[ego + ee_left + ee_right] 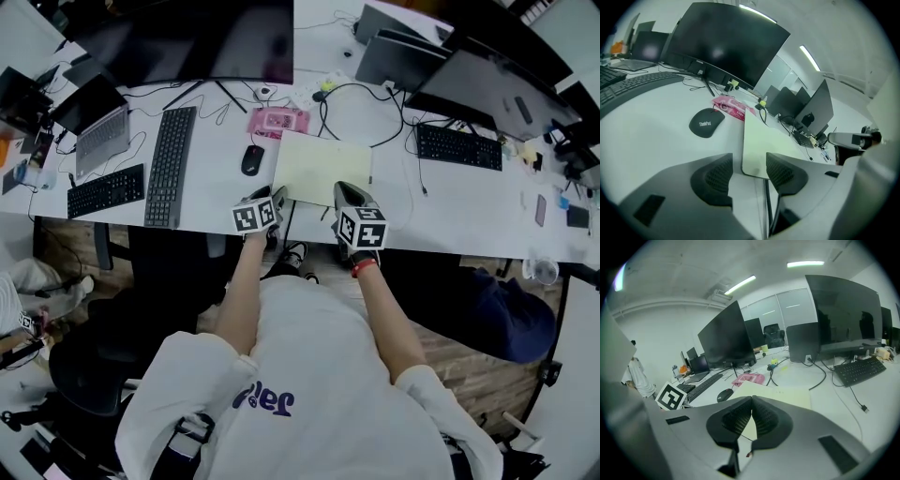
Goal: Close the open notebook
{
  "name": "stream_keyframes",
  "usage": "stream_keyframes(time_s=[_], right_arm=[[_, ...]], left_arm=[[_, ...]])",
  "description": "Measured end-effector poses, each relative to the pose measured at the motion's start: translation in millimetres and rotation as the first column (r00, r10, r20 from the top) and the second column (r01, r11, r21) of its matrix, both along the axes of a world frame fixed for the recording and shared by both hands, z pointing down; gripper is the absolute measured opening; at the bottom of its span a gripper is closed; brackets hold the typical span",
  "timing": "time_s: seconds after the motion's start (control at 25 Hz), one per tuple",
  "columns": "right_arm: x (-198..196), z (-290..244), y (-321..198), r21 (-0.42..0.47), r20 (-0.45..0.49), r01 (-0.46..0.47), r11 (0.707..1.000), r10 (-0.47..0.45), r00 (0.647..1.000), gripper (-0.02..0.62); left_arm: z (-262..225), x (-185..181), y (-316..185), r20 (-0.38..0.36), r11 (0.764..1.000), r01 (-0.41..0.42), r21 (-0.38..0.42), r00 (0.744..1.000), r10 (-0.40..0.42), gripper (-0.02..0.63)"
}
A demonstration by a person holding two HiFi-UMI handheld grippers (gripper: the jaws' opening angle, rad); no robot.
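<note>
The notebook (323,167) lies flat on the white desk with its pale yellow-green cover up and no pages showing. My left gripper (273,197) is at its front left corner. In the left gripper view the jaws of this gripper (749,161) stand wide open, and the near corner of the notebook (764,140) shows in the gap, with no pad pressing on it. My right gripper (350,194) is at the notebook's front edge, further right. In the right gripper view it (752,401) is shut with nothing between the pads, and the notebook (787,394) lies just beyond.
A black mouse (252,159) and a pink packet (277,121) sit left of and behind the notebook. A black keyboard (172,165) lies further left, another (459,147) at the right. A black cable (361,94) loops behind the notebook. The desk's front edge (309,239) runs under both grippers.
</note>
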State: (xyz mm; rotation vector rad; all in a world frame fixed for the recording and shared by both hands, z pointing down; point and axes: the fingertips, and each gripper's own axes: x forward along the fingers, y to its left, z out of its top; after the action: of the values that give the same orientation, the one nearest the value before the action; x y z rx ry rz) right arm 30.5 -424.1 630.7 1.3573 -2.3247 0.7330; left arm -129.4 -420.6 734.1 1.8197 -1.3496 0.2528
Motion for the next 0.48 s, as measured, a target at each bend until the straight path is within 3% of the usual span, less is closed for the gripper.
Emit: stream_keyframes(time_s=[0.48], right_arm=[[1.7,-1.3,-7.4,-0.004,0.026,-0.012,1.0,0.012,1.0,0.012]], left_arm=[[-2.5,7.3,-4.0,-0.008,0.999,-0.034,-0.025,0.999,0.034,0.161]])
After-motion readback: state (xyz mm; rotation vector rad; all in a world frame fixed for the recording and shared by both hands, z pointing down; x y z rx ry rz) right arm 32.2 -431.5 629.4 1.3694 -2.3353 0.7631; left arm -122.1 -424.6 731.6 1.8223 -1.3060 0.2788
